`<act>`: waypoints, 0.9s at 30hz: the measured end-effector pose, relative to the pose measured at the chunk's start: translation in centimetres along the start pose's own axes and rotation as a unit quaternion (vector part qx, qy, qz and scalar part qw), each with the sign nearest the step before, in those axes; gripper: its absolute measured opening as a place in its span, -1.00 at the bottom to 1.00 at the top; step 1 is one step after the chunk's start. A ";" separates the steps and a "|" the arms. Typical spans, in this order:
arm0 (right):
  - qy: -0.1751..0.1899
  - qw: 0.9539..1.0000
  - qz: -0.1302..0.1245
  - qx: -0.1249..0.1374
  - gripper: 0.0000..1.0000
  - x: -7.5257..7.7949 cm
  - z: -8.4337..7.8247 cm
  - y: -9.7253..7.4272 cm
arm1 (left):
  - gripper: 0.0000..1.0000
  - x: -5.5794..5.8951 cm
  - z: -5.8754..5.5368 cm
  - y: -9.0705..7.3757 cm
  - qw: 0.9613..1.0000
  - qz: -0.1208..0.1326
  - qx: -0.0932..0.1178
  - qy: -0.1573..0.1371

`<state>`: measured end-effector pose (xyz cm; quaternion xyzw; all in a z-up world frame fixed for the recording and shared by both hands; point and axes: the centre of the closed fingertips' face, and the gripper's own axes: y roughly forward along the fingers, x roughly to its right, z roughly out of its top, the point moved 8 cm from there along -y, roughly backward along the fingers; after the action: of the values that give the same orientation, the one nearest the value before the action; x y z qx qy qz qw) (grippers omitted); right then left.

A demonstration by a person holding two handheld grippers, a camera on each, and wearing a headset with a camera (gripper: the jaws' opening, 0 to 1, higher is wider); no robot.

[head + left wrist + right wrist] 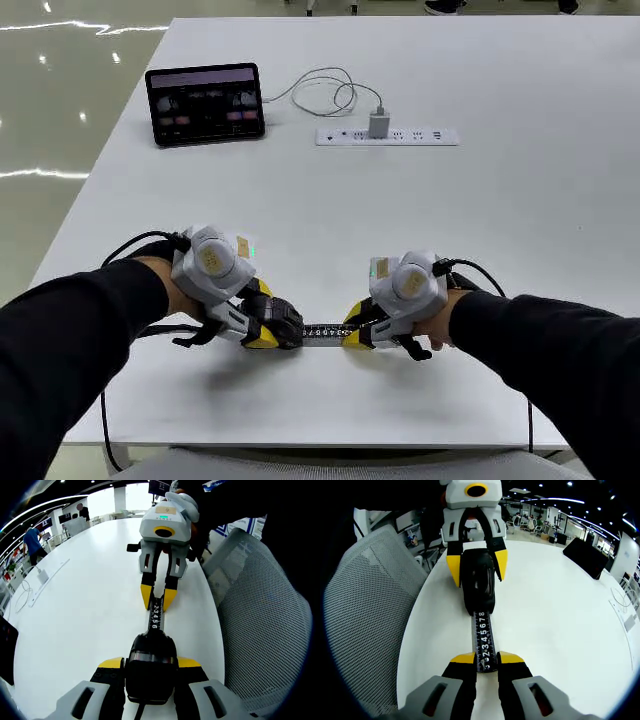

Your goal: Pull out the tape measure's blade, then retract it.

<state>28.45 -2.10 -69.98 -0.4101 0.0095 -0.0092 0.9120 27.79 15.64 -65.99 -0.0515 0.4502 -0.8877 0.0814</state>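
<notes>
Table [500,200]: white, with a grey mesh chair back [365,605] at its near edge. Far side has a tablet [205,103] propped up with its screen on, then a power strip [388,136] with a charger and looped cable plugged in.

Sleeves come in from both lower corners, forearms angled inward. The grippers face each other nose to nose, low over the table near the front edge.

Left gripper [268,325]: jaws part-open, clamped on the sides of the black tape measure [151,667], which rests on the table between the yellow tips.

Right gripper [355,335]: jaws nearly closed, pinching the end of the blade [482,630].

The blade is drawn out a short way, running flat and straight between the two grippers, with printed numbers up to about 8 showing in the right gripper view.
</notes>
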 end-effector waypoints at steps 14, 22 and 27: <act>0.001 1.000 -0.004 -0.004 -0.79 0.1 -0.8 -0.7 | -0.33 0.1 -0.1 0.0 1.000 0.005 0.007 0.002; 0.002 1.000 -0.005 -0.009 -0.79 0.1 -1.2 -1.2 | -0.33 0.0 -0.1 0.0 1.000 0.004 0.007 0.004; 0.004 1.000 -0.006 -0.011 -0.79 0.2 -1.4 -1.4 | -0.33 0.0 -0.1 0.0 1.000 0.003 0.007 0.004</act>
<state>28.61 -4.03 -69.88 -0.4196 0.0112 -0.0162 0.9075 27.73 15.70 -66.04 -0.0463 0.4441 -0.8909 0.0827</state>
